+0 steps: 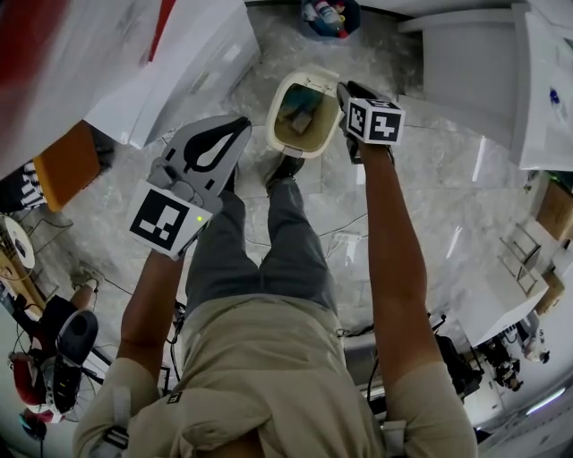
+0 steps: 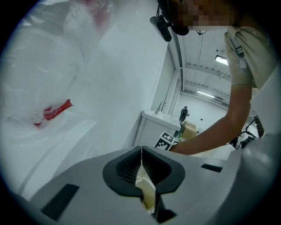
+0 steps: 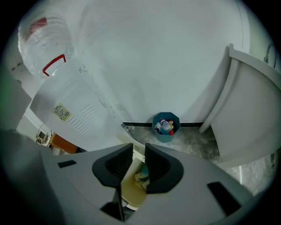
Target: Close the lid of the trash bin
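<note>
Trash bin, cream plastic with a rounded mouth (image 1: pixel 272 121), stands on the grey marbled floor (image 1: pixel 430 197) right in front of the person's feet. It is open, and scraps show inside. Its cream lid (image 1: pixel 312 77) seems to stand up at the far rim, seen almost edge-on from the head view, so the hinge can't be made out. It is probably thin moulded plastic: light, stiff and smooth, so a little slippery. It likely needs no grip at all. A push on the raised top edge toward the person should swing it down, and it may drop and slap shut if let go early.

A dark shoe (image 1: pixel 285 165) sits against the bin's near base; can't tell if it is on a pedal.

The right gripper (image 1: pixel 347 98) is just beside the bin's right rim, near the lid. Its jaws are a narrow gap apart with nothing in them, and the bin (image 3: pixel 131 189) shows below. The left gripper (image 1: pixel 237 128) hangs off to the bin's left, apart from it, with its jaws pressed together and empty.

A blue bucket of bottles (image 1: pixel 329 16) sits beyond the bin by the wall.
</note>
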Demonstrator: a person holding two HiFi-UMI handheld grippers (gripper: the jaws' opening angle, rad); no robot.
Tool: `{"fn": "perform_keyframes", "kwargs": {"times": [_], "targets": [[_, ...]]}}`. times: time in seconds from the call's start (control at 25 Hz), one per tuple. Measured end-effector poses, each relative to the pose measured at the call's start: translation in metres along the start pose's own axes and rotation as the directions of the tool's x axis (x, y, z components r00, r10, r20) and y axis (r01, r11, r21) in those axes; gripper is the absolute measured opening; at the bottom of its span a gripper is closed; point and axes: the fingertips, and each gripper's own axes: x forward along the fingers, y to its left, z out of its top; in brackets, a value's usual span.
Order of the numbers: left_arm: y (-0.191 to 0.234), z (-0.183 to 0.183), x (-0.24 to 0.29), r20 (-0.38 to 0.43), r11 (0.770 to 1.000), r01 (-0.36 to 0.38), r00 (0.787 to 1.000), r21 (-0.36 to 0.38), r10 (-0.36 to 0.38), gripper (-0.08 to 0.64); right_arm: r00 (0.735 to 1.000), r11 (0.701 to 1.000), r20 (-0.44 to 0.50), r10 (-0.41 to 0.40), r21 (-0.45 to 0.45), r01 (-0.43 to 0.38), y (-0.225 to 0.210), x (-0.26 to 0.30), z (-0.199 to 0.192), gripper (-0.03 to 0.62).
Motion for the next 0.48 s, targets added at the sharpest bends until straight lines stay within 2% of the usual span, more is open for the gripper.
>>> {"fn": "perform_keyframes", "kwargs": {"times": [0.48], "targets": [[0.0,0.0,0.012,-0.018,0.999,0.032,0.999,0.016,-0.032,0.023,1.0,1.0,-0.008,0.0,0.009,0.0,0.006,-0.002,-0.013,0.089]]}}
